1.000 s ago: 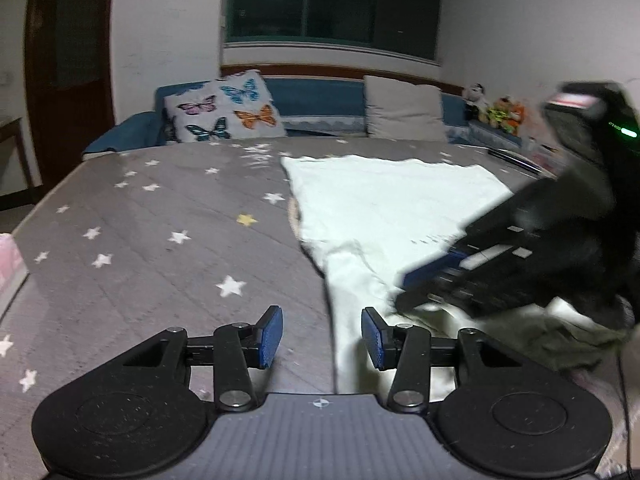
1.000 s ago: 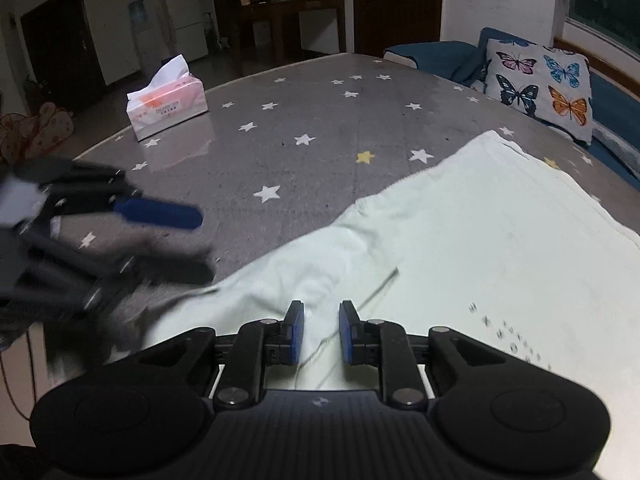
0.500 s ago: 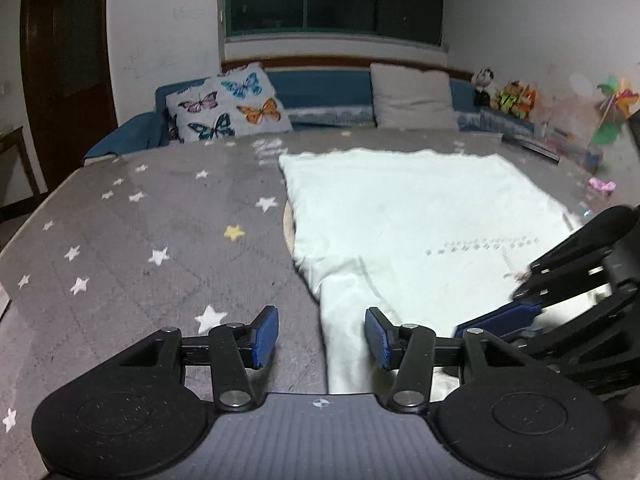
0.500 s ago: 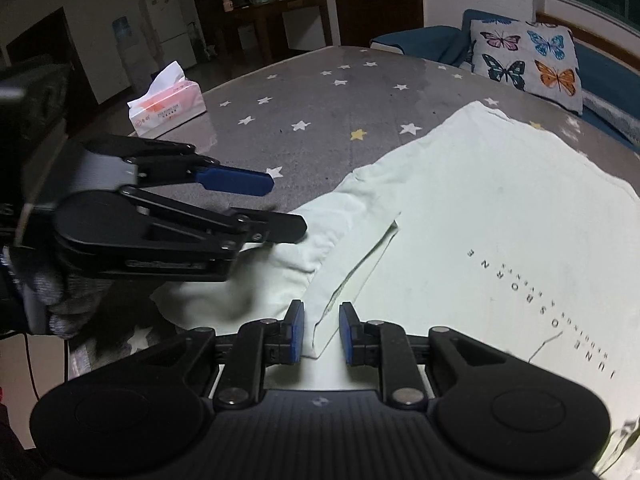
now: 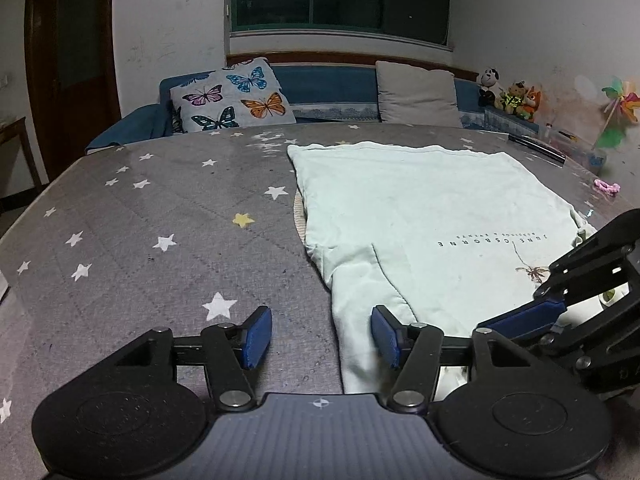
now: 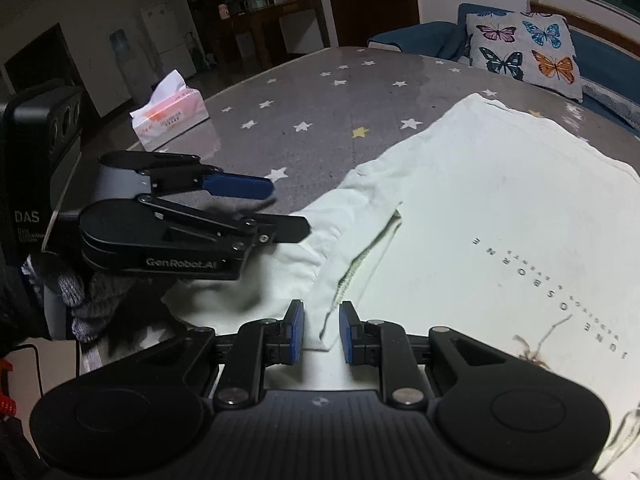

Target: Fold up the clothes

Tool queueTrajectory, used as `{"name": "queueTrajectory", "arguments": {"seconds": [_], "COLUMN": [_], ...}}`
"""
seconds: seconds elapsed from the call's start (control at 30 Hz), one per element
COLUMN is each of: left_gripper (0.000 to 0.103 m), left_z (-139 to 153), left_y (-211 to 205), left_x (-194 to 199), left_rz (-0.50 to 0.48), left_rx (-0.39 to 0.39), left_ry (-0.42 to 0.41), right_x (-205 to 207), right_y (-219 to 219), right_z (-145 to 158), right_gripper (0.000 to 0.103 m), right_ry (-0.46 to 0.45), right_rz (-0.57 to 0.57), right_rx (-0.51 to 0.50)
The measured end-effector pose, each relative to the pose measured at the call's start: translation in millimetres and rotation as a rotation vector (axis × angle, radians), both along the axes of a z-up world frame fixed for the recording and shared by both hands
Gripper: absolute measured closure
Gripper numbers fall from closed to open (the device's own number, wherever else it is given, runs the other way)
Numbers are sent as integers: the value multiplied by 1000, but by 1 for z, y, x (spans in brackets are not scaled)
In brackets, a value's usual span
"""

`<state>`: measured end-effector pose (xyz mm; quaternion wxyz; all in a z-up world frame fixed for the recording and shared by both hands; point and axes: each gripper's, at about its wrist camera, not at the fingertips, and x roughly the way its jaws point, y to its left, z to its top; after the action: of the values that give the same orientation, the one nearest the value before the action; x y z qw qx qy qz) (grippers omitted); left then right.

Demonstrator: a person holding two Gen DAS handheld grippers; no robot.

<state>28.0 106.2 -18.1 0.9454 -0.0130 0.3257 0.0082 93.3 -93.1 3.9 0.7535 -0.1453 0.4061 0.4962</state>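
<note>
A pale green T-shirt (image 5: 420, 208) with dark lettering lies flat on the grey star-patterned table (image 5: 160, 208). Its near sleeve (image 5: 360, 312) runs toward me. My left gripper (image 5: 320, 336) is open, its right pad over the sleeve's edge and its left pad over bare table. The right wrist view shows the left gripper (image 6: 276, 208) hovering at the sleeve's (image 6: 320, 248) outer side. My right gripper (image 6: 322, 334) is open only narrowly, low over the folded sleeve hem, whose corner lies between the pads. It shows again as the right gripper (image 5: 552, 292) at the shirt's near right.
A tissue box (image 6: 170, 120) stands at the table's far left edge. A butterfly pillow (image 5: 234, 100), a grey pillow (image 5: 416, 94) and plush toys (image 5: 508, 94) line the sofa behind. A small pink item (image 5: 607, 187) lies at the right edge. A gloved hand (image 6: 76, 292) holds the left gripper.
The right gripper has swung from in front of the left camera out to the right, uncovering the shirt. The left gripper has come in beside the sleeve. Neither gripper's jaw gap has changed.
</note>
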Motion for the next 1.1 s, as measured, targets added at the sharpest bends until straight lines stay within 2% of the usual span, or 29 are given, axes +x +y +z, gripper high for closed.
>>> {"name": "queueTrajectory", "arguments": {"seconds": [0.5, 0.77, 1.0, 1.1], "left_gripper": [10, 4, 3, 3], "left_z": [7, 5, 1, 0], "left_y": [1, 4, 4, 3], "left_x": [-15, -33, -39, -40], "left_rz": [24, 26, 16, 9], "left_rx": [59, 79, 90, 96], "left_ry": [-21, -6, 1, 1], "right_x": [-3, 1, -20, -19], "right_y": [2, 34, 37, 34], "right_z": [15, 8, 4, 12], "right_gripper": [84, 84, 84, 84], "right_ry": [-67, -111, -192, -203], "right_rz": [-11, 18, 109, 90], "right_rx": [43, 44, -84, -52]}}
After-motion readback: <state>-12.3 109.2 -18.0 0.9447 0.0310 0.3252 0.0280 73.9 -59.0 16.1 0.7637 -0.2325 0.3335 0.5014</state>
